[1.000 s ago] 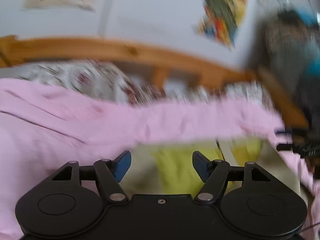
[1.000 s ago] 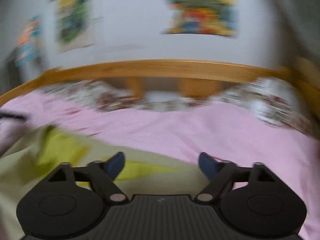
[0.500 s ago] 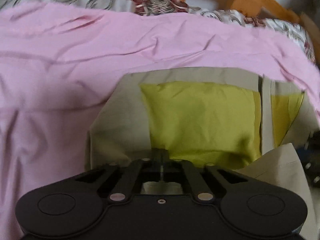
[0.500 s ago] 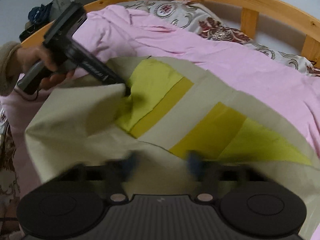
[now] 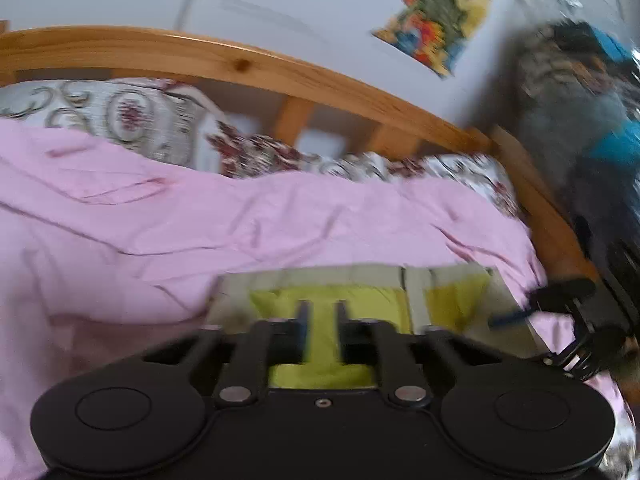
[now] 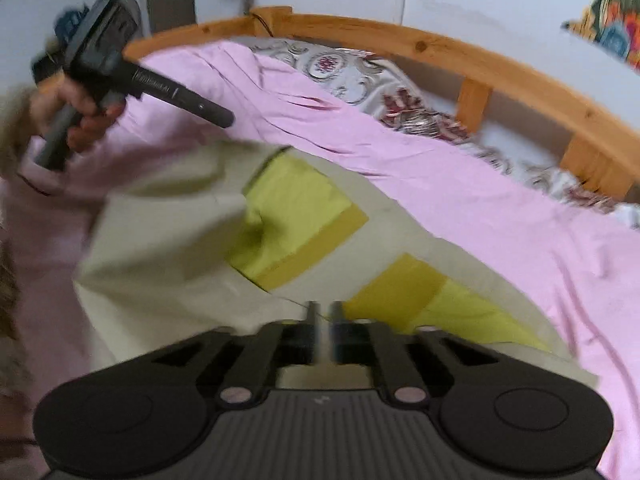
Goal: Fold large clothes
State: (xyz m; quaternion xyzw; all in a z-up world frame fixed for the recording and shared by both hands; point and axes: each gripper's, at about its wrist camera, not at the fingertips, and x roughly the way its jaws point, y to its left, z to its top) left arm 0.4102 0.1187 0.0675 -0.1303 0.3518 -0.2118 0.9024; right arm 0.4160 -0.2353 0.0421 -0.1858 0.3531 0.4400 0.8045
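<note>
Beige and yellow garment spread on a pink bed

Nearest, the right claw [image 6: 323, 312] and left claw [image 5: 319, 312] are both opening above the garment [image 6: 172, 248], pinching nothing. The cloth lies partly folded on the pink sheet [image 6: 460, 200]; beyond are patterned pillows [image 5: 132, 120] and the wooden headboard [image 5: 248, 68].

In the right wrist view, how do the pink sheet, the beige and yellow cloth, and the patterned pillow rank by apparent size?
1. pink sheet
2. beige and yellow cloth, nearer the camera, so unsure against the sheet
3. patterned pillow, partly covered
</note>
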